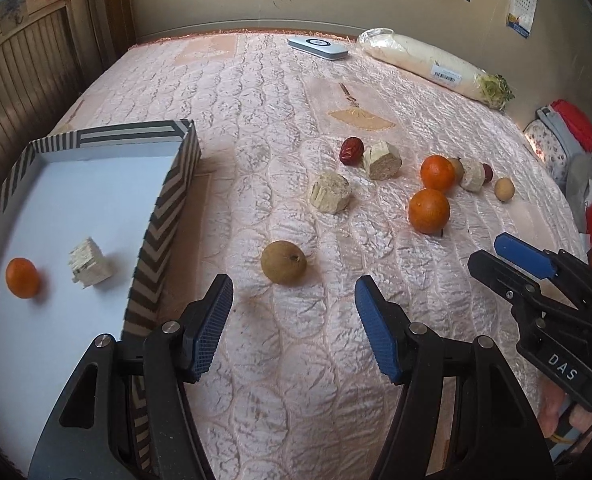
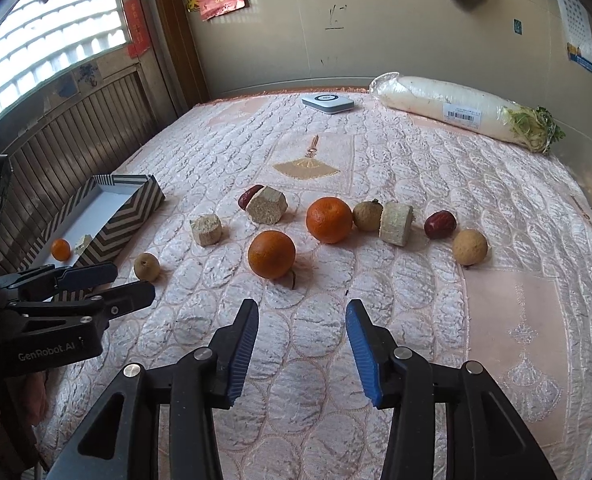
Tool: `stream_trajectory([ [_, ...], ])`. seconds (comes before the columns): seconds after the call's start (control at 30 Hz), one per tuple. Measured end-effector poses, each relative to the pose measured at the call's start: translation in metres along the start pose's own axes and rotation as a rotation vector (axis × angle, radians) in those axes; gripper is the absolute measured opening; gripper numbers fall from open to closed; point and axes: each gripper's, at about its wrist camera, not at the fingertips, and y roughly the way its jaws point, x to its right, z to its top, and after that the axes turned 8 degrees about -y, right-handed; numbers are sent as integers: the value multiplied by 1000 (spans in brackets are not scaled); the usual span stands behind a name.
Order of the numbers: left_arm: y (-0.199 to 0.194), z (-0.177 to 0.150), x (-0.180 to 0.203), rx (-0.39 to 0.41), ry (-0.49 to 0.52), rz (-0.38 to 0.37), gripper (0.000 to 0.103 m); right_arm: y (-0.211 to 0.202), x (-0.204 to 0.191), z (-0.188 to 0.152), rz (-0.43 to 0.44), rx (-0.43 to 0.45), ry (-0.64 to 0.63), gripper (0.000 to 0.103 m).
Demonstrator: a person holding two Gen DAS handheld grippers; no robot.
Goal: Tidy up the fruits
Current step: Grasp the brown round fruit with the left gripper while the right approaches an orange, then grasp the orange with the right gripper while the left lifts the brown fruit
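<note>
Lying on the quilt (image 2: 376, 360): two oranges (image 2: 271, 254), three longans (image 2: 469, 246), three chunks (image 2: 205, 230), two dates (image 2: 439, 224); both grippers (image 1: 294, 322) (image 2: 302, 344) wide.

Daylight admitted through the window (image 2: 52, 36) at left, soft shadows cast rightward, sheen seen on the quilt (image 2: 416, 184), edges bent and darkened by fisheye.

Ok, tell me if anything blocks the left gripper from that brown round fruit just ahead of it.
Nothing visible does. The left gripper is open, and the brown round fruit lies on bare quilt just ahead of it. The striped box stands off to the left.
</note>
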Motion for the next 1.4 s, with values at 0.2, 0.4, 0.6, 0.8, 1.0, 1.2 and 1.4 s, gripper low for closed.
stream_trajectory([
  [0.2,10,4,-1,7,-13,5,64,6,0,3,-3,-7,-1,44],
  [0.4,14,6,-1,31,7,15,38,12,-2,8,0,-5,-13,44],
  [0.6,13,6,-3,38,14,16,25,22,-1,20,2,-4,-15,44],
  [0.8,8,6,-5,48,6,25,25,34,-6,28,7,-21,-36,44],
  [1.0,5,7,-7,53,-6,37,25,41,-10,31,21,-30,-45,44],
  [1.2,2,5,-6,51,-16,40,25,52,-11,33,31,-33,-41,31],
  [1.4,-8,4,-11,61,-37,46,25,38,-11,28,29,-6,-27,31],
])
